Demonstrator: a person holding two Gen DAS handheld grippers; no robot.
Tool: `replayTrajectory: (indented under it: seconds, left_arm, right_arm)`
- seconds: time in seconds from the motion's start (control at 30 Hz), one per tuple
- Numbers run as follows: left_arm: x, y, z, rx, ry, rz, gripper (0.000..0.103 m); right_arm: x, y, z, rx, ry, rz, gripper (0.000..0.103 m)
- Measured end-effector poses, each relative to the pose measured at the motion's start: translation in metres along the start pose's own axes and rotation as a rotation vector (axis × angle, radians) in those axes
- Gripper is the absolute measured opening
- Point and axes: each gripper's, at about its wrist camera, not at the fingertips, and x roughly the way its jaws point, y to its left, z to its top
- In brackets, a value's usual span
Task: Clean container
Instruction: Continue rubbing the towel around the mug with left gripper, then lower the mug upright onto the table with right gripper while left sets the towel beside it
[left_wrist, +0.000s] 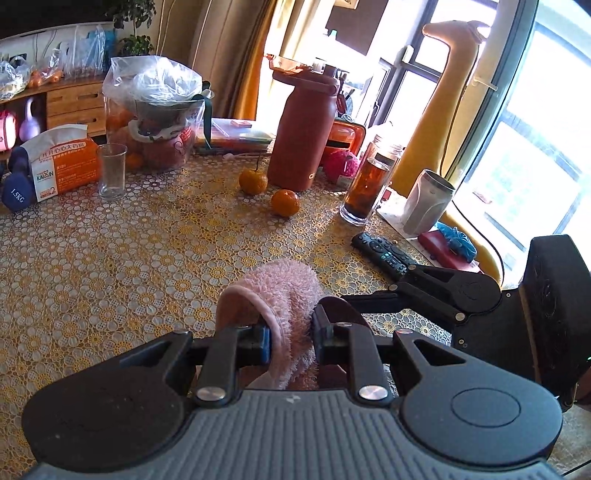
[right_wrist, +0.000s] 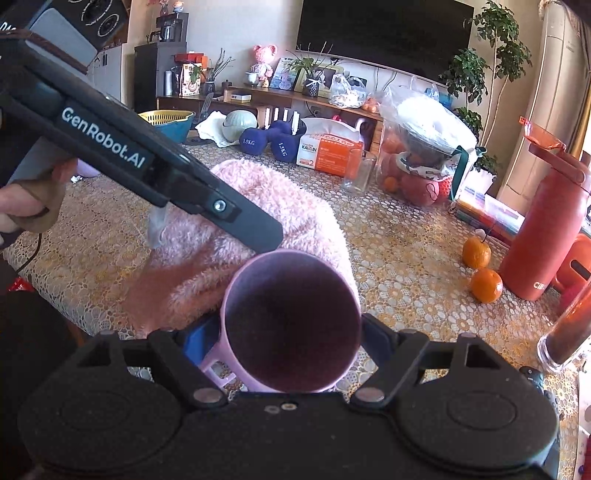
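A lilac mug (right_wrist: 291, 321) with a dark inside sits between the fingers of my right gripper (right_wrist: 291, 334), which is shut on it; its handle points to the lower left. My left gripper (left_wrist: 290, 339) is shut on a fluffy pink cloth (left_wrist: 284, 291). In the right wrist view the cloth (right_wrist: 236, 236) bulges just behind the mug's rim, with the left gripper (right_wrist: 258, 230) reaching in from the upper left. Part of the mug's rim (left_wrist: 341, 310) shows behind the cloth in the left wrist view, and the right gripper (left_wrist: 402, 290) comes in from the right.
The table (left_wrist: 129, 258) has a yellow lace cover. On it stand a red bottle (left_wrist: 301, 133), two oranges (left_wrist: 284, 202), a jar of tea (left_wrist: 365, 192), a remote (left_wrist: 384, 254), an empty glass (left_wrist: 112, 170), a tissue pack (left_wrist: 62, 162) and a bagged fruit container (left_wrist: 155, 114).
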Motion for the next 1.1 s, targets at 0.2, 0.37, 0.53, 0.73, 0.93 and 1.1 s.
replayTrajectory:
  seconds: [0.2, 0.37, 0.53, 0.73, 0.93, 1.1]
  left_arm:
    - [0.007, 0.007, -0.003, -0.006, 0.021, 0.020, 0.021]
    - [0.009, 0.011, -0.007, -0.008, 0.026, 0.018, 0.021]
    - [-0.006, 0.019, 0.000, -0.045, -0.018, -0.004, 0.021]
    - [-0.014, 0.016, 0.006, -0.062, -0.050, -0.081, 0.021]
    - [0.009, 0.016, -0.007, -0.041, 0.012, -0.013, 0.021]
    - [0.025, 0.022, -0.019, -0.017, 0.062, 0.043, 0.021]
  right_arm:
    - [-0.004, 0.002, 0.007, -0.032, -0.030, 0.009, 0.077]
    - [0.001, 0.005, 0.007, -0.058, -0.018, 0.007, 0.077]
    - [0.000, 0.005, 0.005, -0.062, -0.017, 0.007, 0.077]
    - [-0.001, 0.000, 0.002, -0.037, -0.026, -0.007, 0.077]
    - [-0.002, -0.003, 0.001, -0.035, -0.029, -0.014, 0.077]
    - [0.002, -0.006, 0.003, -0.037, -0.029, -0.047, 0.077]
